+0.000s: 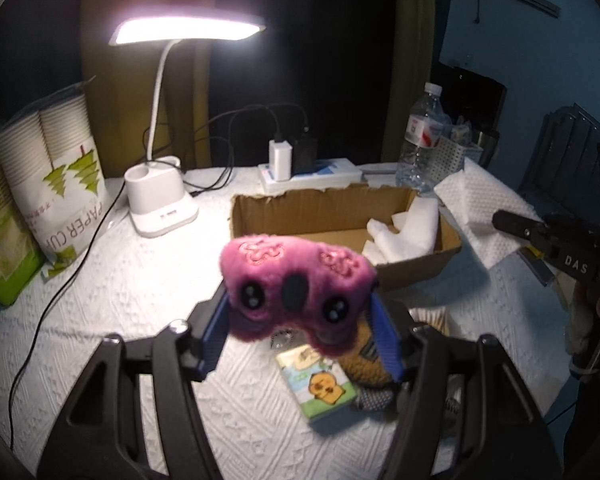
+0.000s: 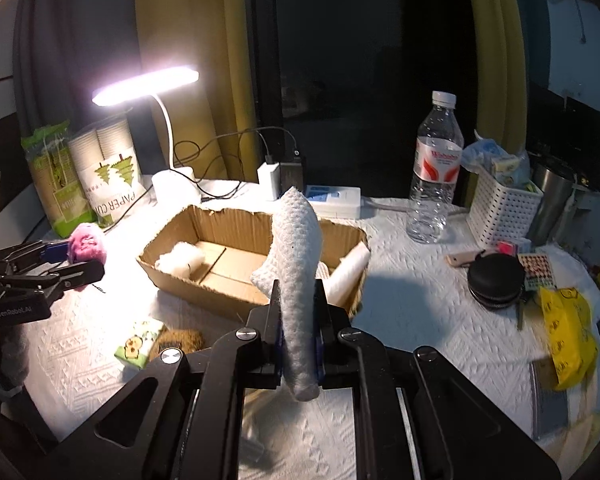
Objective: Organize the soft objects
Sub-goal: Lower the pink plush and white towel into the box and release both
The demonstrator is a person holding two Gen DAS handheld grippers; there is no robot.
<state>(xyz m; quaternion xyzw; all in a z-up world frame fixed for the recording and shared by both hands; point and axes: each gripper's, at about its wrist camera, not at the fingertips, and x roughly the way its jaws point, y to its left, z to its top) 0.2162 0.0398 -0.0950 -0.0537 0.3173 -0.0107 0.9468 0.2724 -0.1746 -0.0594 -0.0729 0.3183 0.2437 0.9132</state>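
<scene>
My left gripper (image 1: 300, 320) is shut on a pink plush toy (image 1: 296, 280) with black eyes, held above the table in front of the cardboard box (image 1: 300, 216). The pink plush (image 2: 86, 244) shows in the right wrist view left of the box (image 2: 192, 280). My right gripper (image 2: 298, 312) is shut on a folded white textured cloth (image 2: 298, 260) that stands upright, just in front of the box. White soft pieces (image 1: 408, 232) lie in the box. A brown knitted item (image 1: 364, 364) lies on the table under the left gripper.
A lit desk lamp (image 1: 160, 208), paper cup packs (image 1: 56, 168), a power strip (image 1: 312, 176), a water bottle (image 2: 434, 176) and a white basket (image 2: 504, 208) stand at the back. A tissue pack (image 1: 320, 388), a black round case (image 2: 496, 280) and a yellow bag (image 2: 568, 332) lie on the white tablecloth.
</scene>
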